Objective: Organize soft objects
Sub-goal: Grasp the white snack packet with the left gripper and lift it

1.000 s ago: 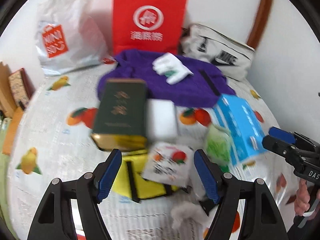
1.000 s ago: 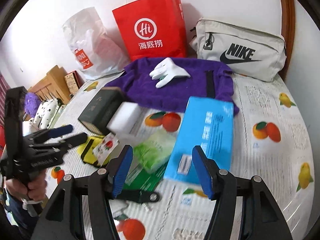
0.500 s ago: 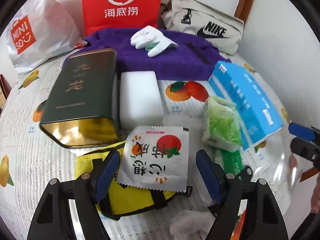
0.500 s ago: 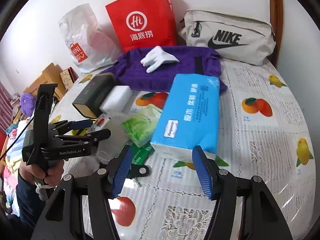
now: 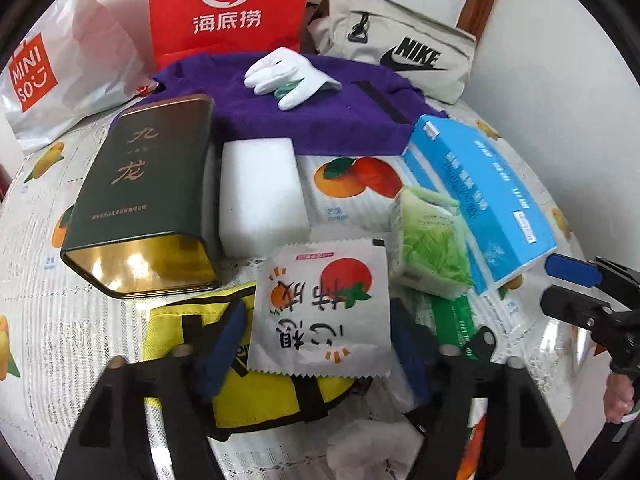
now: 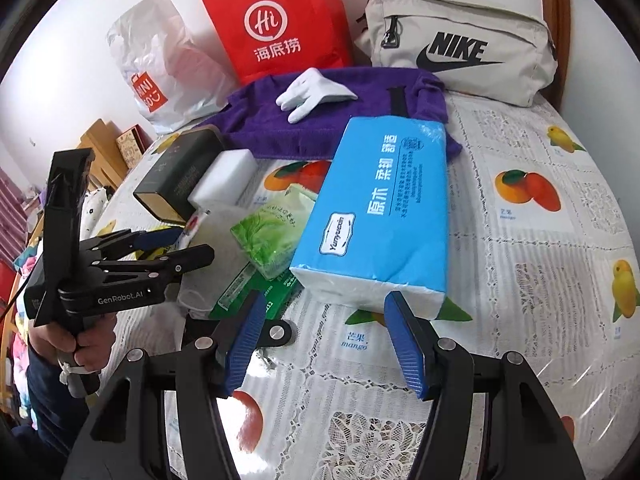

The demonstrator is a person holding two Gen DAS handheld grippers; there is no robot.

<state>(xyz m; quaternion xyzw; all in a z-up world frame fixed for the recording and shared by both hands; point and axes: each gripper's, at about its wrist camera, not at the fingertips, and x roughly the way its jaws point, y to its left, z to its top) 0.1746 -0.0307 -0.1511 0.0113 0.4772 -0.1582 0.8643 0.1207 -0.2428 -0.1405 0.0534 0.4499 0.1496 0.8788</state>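
My left gripper is open, its jaws on either side of a white wet-wipe packet printed with a tomato, which lies on a yellow pouch. My right gripper is open and empty, just in front of the near end of a blue tissue pack. A green tissue packet lies left of the blue pack. A white sponge block, a purple towel and a white glove lie further back.
A dark green tin lies left of the sponge. A red paper bag, a white plastic bag and a beige Nike bag stand at the back wall. A green flat pack lies under the green packet.
My left gripper has moved forward and down until its jaws flank the wet-wipe packet. My right gripper has come closer to the near end of the blue tissue pack.
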